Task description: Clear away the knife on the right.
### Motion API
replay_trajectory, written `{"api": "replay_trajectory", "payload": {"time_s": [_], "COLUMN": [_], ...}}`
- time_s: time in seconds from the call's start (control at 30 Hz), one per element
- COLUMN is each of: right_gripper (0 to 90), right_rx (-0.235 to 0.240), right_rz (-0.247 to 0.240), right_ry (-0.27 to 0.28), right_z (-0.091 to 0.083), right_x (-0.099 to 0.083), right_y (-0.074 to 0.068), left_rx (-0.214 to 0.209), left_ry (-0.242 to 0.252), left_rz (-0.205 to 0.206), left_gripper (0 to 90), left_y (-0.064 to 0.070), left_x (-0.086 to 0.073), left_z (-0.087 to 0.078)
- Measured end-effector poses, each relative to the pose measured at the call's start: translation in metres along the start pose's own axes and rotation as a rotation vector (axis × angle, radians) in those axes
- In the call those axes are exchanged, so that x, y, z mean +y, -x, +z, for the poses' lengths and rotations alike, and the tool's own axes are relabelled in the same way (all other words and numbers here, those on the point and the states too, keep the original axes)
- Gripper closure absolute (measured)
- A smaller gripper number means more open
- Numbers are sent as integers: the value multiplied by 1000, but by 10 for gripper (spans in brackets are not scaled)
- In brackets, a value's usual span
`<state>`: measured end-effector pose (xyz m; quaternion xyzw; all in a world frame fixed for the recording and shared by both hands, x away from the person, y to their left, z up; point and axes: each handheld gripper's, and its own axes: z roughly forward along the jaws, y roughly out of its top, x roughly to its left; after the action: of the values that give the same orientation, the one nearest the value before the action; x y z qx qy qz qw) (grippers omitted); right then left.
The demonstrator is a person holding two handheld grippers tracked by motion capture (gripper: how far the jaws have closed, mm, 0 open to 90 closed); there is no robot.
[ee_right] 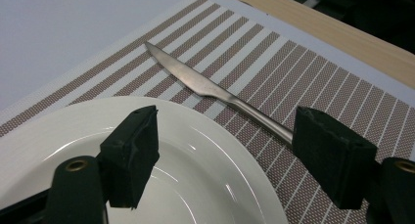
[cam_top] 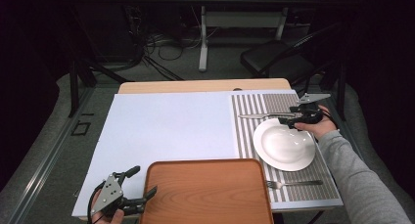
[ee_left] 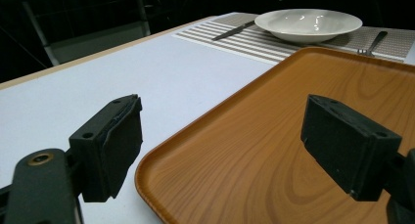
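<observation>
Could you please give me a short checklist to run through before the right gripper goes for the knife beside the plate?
1. Right gripper open: ok, jaws stand wide apart.
2. Silver table knife free to take: ok, it lies flat on the striped brown and white placemat, nothing on it.
3. Jaws around the knife: not ok, the handle end passes behind one jaw while the other hangs over the round white ceramic plate.
4. Knife clear of the plate's rim: cannot tell.
5. Left gripper out of the way: ok, open at the near corner of the orange-brown wooden tray.
</observation>
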<state>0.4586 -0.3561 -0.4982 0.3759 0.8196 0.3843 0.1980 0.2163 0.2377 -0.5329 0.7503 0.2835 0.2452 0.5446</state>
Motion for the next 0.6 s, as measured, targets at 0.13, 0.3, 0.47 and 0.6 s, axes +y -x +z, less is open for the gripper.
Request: {"api": "replay_trajectory", "payload": {"time_s": [0.13, 0.3, 0.47, 0.6], "right_gripper": [246, 242, 248, 254], "right_rx": [-9, -26, -36, -40], "right_rz": [3, 6, 5, 13], "right_ry": [-16, -25, -31, -37], "right_z": [5, 12, 17, 21], "right_x": [4, 11, 19, 22], "right_y": [4, 7, 10, 11], "left_rx": [1, 2, 1, 2], "left_ry": [-1, -2, 1, -1], "left_rz": [1, 1, -1, 4], "left_gripper": [159, 159, 159, 159], "left_y": [0, 0, 0, -1], "left_x": [0, 0, 0, 0], "left_z": [0, -1, -1, -2]}}
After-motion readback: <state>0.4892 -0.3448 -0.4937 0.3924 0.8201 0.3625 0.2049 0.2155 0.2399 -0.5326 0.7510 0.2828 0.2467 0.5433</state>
